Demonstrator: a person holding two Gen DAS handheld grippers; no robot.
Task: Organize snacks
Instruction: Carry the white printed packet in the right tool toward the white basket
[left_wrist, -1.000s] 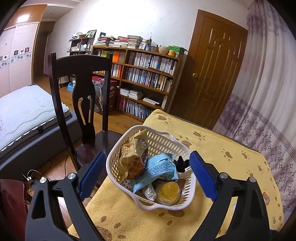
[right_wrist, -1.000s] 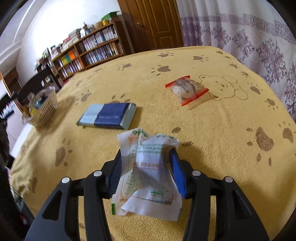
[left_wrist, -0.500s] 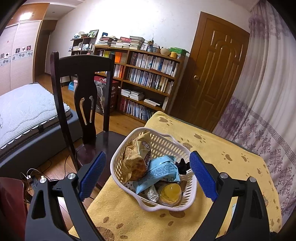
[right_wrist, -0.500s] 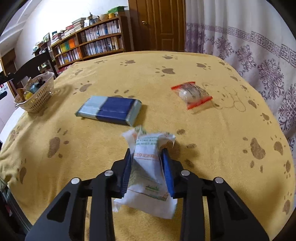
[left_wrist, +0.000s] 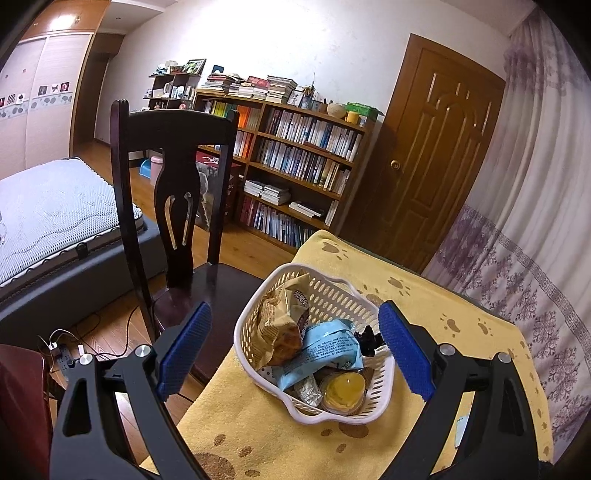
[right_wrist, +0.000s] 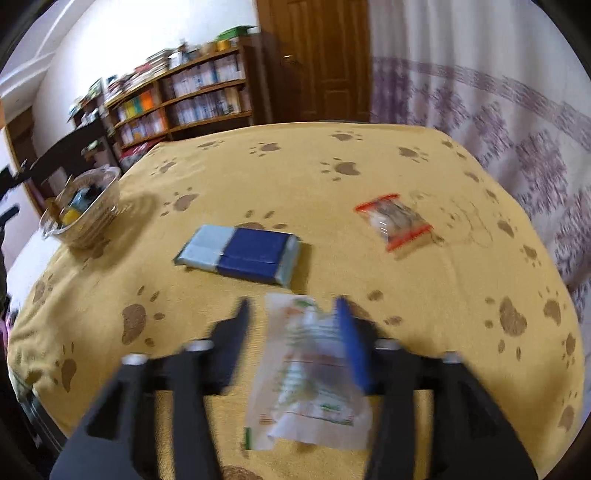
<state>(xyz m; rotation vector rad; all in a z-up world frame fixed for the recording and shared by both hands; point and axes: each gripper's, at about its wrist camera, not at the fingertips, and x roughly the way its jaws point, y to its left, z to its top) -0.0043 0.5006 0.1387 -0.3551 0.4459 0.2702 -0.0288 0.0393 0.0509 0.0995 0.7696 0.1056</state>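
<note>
Nearest thing in the right wrist view is the right gripper with a white snack packet sitting between its fingers. The frame is badly smeared, and the left finger looks like it stands off the packet, so I honestly can't tell if it's pinched or just resting there. If the grip is only on one crinkly edge, my guess is the wrapper slides out on the way over.

Next out, at 12 o'clock from the gripper, there's a blue flat pack, and at about 2 o'clock a clear packet with red ends, both lying loose on the yellow paw-print cloth. A low carry could clip the blue one.

Far off at 10 o'clock is the white basket.

In the left wrist view, the left gripper is spread wide around that basket, holding nothing. The basket is already piled up and sits close to the table edge by the dark chair, so a hard drop or nudge might tip stuff out.
</note>
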